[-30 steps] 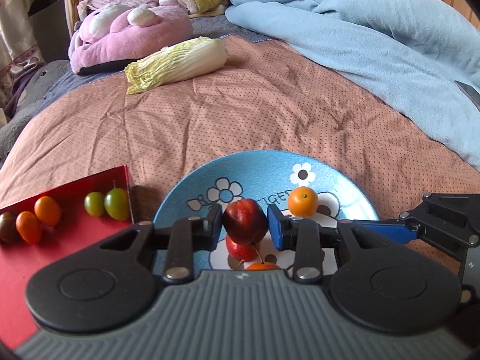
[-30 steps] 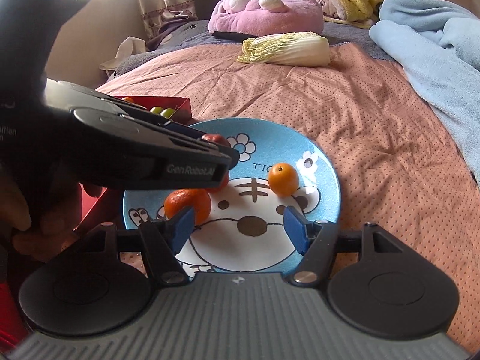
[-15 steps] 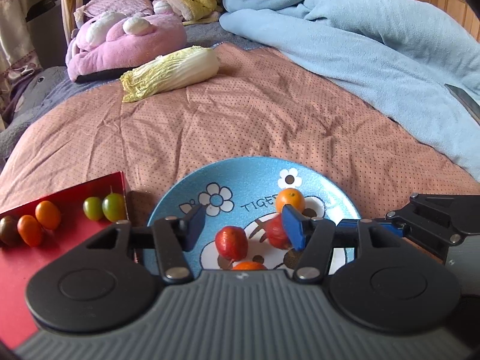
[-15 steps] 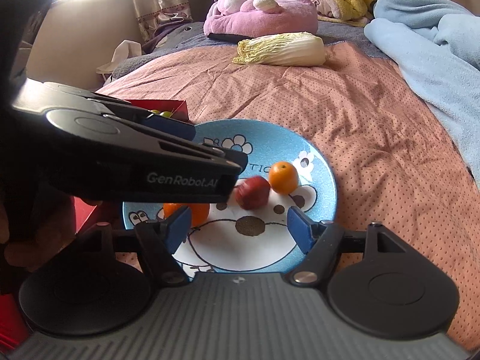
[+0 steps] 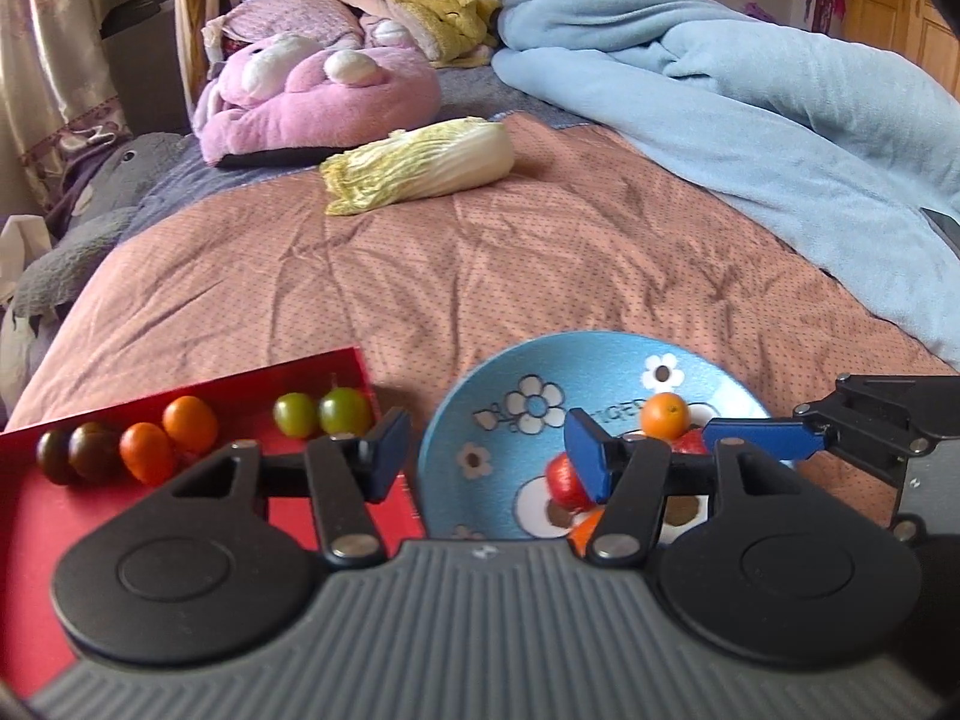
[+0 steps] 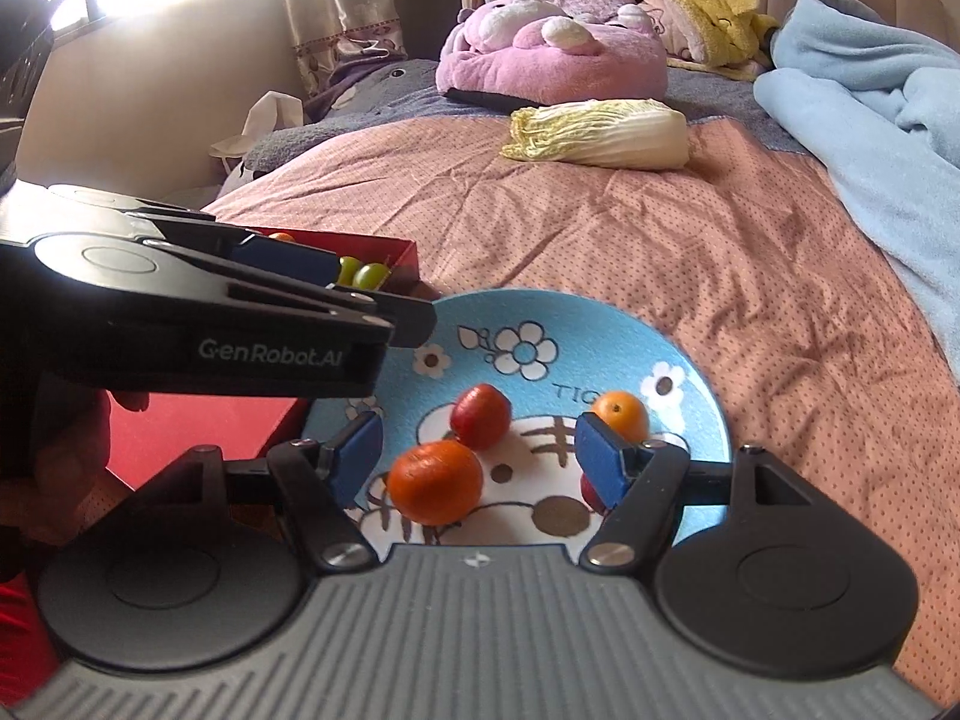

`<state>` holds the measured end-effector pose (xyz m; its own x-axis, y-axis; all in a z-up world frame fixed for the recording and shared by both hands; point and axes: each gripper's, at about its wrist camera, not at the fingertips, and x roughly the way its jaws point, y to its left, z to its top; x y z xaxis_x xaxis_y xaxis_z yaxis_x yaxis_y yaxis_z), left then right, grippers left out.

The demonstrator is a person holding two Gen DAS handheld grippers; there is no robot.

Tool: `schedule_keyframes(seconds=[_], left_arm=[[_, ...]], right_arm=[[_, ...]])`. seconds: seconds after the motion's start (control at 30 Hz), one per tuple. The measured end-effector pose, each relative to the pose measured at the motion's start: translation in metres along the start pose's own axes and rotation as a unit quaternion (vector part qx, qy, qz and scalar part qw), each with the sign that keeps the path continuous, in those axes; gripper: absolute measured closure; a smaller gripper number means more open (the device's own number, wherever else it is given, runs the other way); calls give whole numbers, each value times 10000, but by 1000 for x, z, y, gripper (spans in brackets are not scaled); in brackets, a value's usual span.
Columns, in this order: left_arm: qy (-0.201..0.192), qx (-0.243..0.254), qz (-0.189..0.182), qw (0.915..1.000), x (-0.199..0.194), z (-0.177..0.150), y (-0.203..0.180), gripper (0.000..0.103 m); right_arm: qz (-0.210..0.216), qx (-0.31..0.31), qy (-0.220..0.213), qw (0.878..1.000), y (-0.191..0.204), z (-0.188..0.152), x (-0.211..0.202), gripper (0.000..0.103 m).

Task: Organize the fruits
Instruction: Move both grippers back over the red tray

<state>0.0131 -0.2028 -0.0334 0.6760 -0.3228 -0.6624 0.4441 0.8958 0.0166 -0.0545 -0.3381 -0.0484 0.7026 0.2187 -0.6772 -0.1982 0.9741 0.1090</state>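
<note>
A blue tiger plate [image 5: 480, 420] [image 6: 678, 360] lies on the pink bedspread. It holds a small orange [image 5: 664, 414] [image 6: 621, 414], a red fruit [image 5: 564, 477] [image 6: 480, 417], a second red fruit [image 5: 690, 441] half hidden, and a bigger orange [image 6: 435, 482]. My left gripper [image 5: 486, 453] is open and empty, between the plate and a red tray [image 5: 36, 510]. The tray holds several small tomatoes: two green [image 5: 321, 414], two orange [image 5: 168, 438], two dark [image 5: 69, 461]. My right gripper [image 6: 477, 456] is open and empty above the plate's near side.
A napa cabbage [image 5: 420, 165] [image 6: 600, 132] lies further up the bed. A pink plush [image 5: 318, 102] and yellow plush [image 5: 420, 6] sit at the head. A light blue blanket [image 5: 750, 108] covers the right side. The left gripper's body [image 6: 198, 324] is at my right view's left.
My left gripper opened and let go of the red fruit, which now lies on the plate. It then moved left toward the red tray. The right gripper stayed open over the plate.
</note>
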Motion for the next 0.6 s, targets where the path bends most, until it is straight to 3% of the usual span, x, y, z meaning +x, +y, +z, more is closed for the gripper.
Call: schedule_keyframes(seconds=[0.6], left_arm=[[76, -526, 855, 9949, -7, -13, 98, 44]], right_arm=[[262, -376, -100, 9989, 51, 40, 32, 28]])
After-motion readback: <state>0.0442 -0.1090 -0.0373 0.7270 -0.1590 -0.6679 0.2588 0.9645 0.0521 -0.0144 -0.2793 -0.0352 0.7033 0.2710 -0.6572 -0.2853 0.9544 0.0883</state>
